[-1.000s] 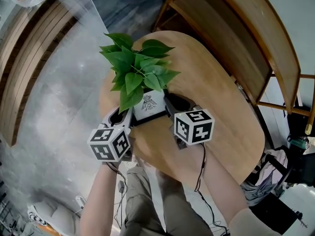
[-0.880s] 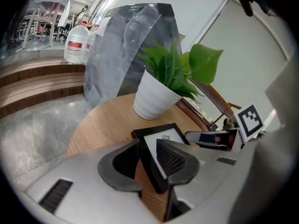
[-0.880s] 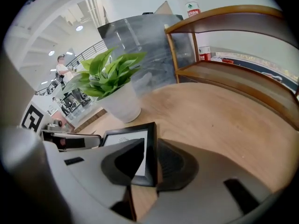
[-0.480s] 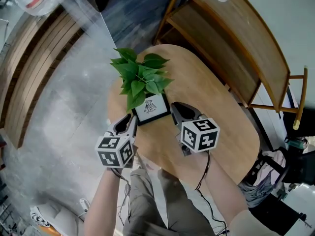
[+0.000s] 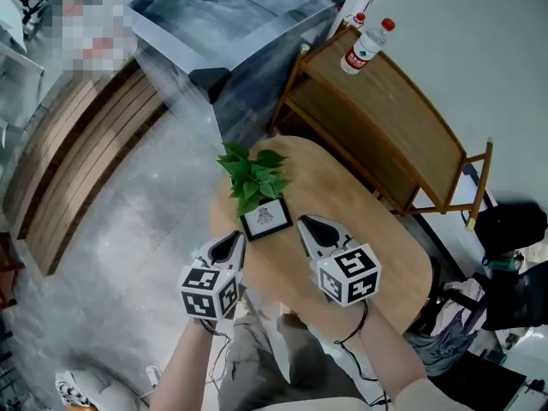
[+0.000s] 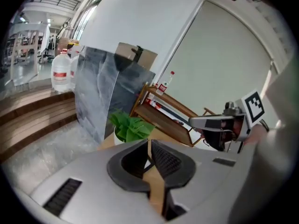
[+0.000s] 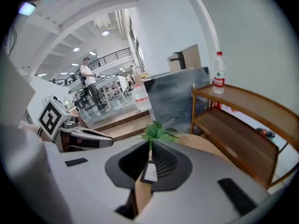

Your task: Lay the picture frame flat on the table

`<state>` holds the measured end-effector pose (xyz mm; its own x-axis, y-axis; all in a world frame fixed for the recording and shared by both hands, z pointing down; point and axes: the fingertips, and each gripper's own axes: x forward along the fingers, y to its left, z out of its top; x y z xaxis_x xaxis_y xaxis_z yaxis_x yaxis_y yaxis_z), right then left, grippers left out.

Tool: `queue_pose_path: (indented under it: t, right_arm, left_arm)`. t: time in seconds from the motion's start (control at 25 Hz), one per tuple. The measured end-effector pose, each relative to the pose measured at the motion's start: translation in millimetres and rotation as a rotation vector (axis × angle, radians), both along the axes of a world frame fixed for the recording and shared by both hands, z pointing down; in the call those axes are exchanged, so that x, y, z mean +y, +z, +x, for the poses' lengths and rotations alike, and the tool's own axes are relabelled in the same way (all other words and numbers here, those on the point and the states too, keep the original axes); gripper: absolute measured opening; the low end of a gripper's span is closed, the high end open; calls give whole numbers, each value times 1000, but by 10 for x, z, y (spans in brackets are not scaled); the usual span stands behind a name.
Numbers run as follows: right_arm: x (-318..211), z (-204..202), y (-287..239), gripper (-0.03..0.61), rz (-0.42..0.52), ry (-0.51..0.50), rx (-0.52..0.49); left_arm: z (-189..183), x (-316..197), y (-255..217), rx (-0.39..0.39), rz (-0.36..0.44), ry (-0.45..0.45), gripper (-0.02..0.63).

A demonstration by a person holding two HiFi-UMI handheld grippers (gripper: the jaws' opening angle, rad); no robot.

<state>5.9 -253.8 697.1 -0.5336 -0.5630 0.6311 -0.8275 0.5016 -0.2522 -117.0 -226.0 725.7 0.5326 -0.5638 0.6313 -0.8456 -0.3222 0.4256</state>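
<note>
Tabletop (image 5: 385, 264): picture frame (image 5: 265, 219) seemingly flat ahead of your left gripper (image 5: 231, 241) and right gripper (image 5: 309, 227), both closed, empty; confirm placement.

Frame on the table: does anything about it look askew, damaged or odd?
Nothing stands out. The frame lies face up on the table, right beside the plant, and looks whole; a few leaves hang over its far edge.

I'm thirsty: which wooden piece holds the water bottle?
The tall shelf unit behind the oval table; the bottle stands on its top board.
</note>
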Motion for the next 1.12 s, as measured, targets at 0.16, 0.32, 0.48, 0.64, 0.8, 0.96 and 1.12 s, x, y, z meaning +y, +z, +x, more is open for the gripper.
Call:
queue_pose_path:
  t: [0.16,0.32,0.48,0.64,0.8,0.96,1.12]
  right_arm:
    - [70,-66,-826,6,70,-28,-36]
    - [196,-118,-1628,6,103,3,-131]
    - [297,-156,-2396,5,188,6,-165]
    - [487,-194,-3090,0,272,-31,-167]
    - [707,-179,-3786,-2,376,-57,-192]
    - [919,-132,-4347,-2,460,-71,-225]
    - [1179,-128,-4738,-3,523,-104,-247]
  left_arm:
    - [-17,25,-775,-16,95,26,21]
    - [-78,87,-1514,12,161,6,12]
    - [-185,159,-2270,12,240,-7,9]
    - [-295,347,-2957,-21,323,-3,9]
    - [-359,583,-3601,-38,404,-3,9]
    - [-381,804,-4163,-36,489,-1,9]
    - [-386,1059,-4687,-49,572,4,9]
